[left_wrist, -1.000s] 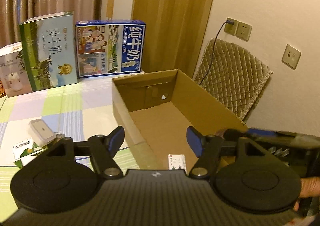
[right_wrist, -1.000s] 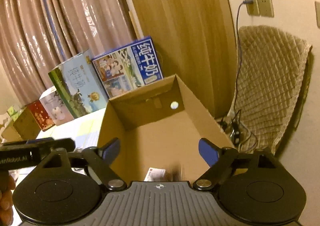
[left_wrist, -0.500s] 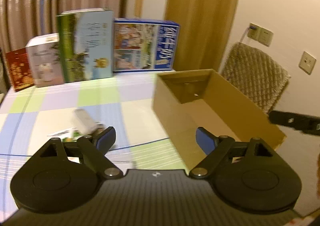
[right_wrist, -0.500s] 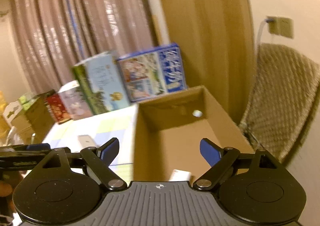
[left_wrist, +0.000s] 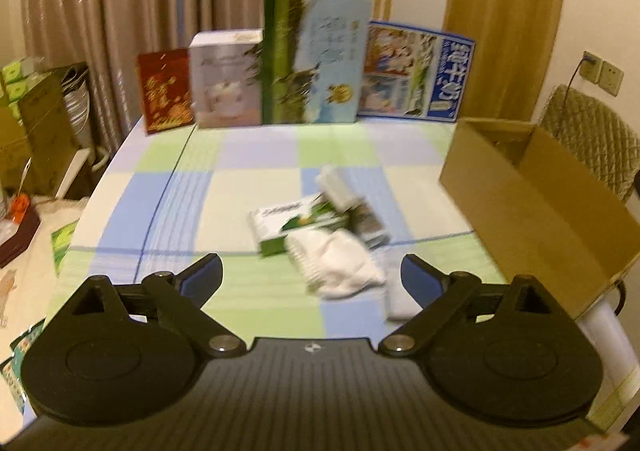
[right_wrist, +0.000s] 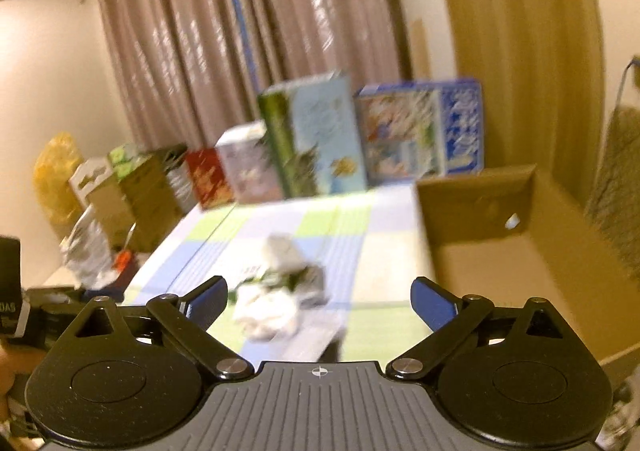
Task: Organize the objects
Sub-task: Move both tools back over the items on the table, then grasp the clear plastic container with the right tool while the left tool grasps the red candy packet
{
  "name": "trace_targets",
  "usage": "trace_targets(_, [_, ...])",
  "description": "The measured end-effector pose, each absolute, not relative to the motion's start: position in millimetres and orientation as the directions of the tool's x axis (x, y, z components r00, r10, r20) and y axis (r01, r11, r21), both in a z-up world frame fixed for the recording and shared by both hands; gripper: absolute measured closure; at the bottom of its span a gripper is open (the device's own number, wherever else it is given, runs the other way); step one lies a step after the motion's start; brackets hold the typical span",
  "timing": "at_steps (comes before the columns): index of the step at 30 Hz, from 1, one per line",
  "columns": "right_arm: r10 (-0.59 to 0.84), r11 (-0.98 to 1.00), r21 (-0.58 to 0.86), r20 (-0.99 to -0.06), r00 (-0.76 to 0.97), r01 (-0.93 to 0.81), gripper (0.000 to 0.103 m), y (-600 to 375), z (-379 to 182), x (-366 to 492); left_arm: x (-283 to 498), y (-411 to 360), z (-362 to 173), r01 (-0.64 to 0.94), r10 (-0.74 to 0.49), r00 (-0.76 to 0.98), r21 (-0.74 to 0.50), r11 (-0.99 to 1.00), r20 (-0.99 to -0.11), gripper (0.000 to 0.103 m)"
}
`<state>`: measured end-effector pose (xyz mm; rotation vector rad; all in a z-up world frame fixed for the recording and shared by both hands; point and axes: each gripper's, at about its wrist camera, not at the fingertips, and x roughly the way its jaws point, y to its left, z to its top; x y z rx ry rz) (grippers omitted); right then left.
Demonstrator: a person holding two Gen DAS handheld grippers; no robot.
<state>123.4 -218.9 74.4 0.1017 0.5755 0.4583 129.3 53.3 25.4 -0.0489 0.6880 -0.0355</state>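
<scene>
Left gripper (left_wrist: 311,276): jaws just widening, holding nothing.
Right gripper (right_wrist: 319,298): widening too, empty.
White crumpled cloth (left_wrist: 334,262): lying left of the open brown cardboard box (left_wrist: 536,207).

You were working in a home, in what looked like a dining or living room. Long brown curtains (left_wrist: 120,11) hung behind a table (left_wrist: 180,187) covered with a checked cloth in green, blue and cream. Milk cartons (left_wrist: 316,59) and gift boxes (left_wrist: 164,91) stood in a row along its far edge. A quilted chair cover (left_wrist: 592,131) sat by wall sockets (left_wrist: 602,71), and household clutter (right_wrist: 120,187) was piled beside the table.
</scene>
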Motion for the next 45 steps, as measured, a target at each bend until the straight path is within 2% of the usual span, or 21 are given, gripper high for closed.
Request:
trace_targets(8, [0.45,0.883,0.188,-0.604,0.658,-0.431,0.009,-190.2,7.9,135.4,121.4,65.2,-11.0,0.063,-0.084,0.737,-0.056,0.996,-0.671,0.009])
trace_targets(16, [0.434,0.888,0.212,-0.681,0.59,-0.408,0.028,-190.4,-34.5,152.8,142.5,57.1,-42.5,0.09,-0.111,0.732,-0.066,0.994,-0.673,0.009])
trace_targets(18, [0.431,0.888,0.206,-0.685,0.588,-0.411,0.029,-190.0,-39.4,157.6,146.8,58.9,-54.6,0.09,-0.126,0.745,-0.088,0.992,-0.655,0.01])
trace_targets(20, [0.418,0.894,0.197,-0.692,0.589,-0.404,0.03,-190.0,-43.7,161.9,158.3,56.6,-64.7,0.073,-0.115,0.694,-0.089,0.993,-0.711,0.012])
trace_targets(24, [0.411,0.9,0.219,-0.715,0.566,-0.376,0.031,-188.5,-52.7,172.4,167.6,44.0,-61.0,0.134,-0.135,0.708,-0.056,0.989,-0.693,0.012])
trace_targets(29, [0.393,0.903,0.201,-0.744,0.541,-0.38,0.032,-183.2,-61.3,175.9,183.9,36.6,-62.9,0.152,-0.171,0.691,-0.09,0.984,-0.703,0.012])
trace_targets(38, [0.404,0.904,0.223,-0.726,0.556,-0.366,0.034,-178.1,-61.2,183.6,194.1,32.1,-69.9,0.159,-0.157,0.665,-0.066,0.985,-0.731,0.012])
trace_targets(45, [0.426,0.899,0.255,-0.698,0.576,-0.355,0.034,-157.7,-61.1,205.8,195.6,56.9,-60.3,0.043,-0.07,0.686,-0.056,0.998,-0.724,0.012])
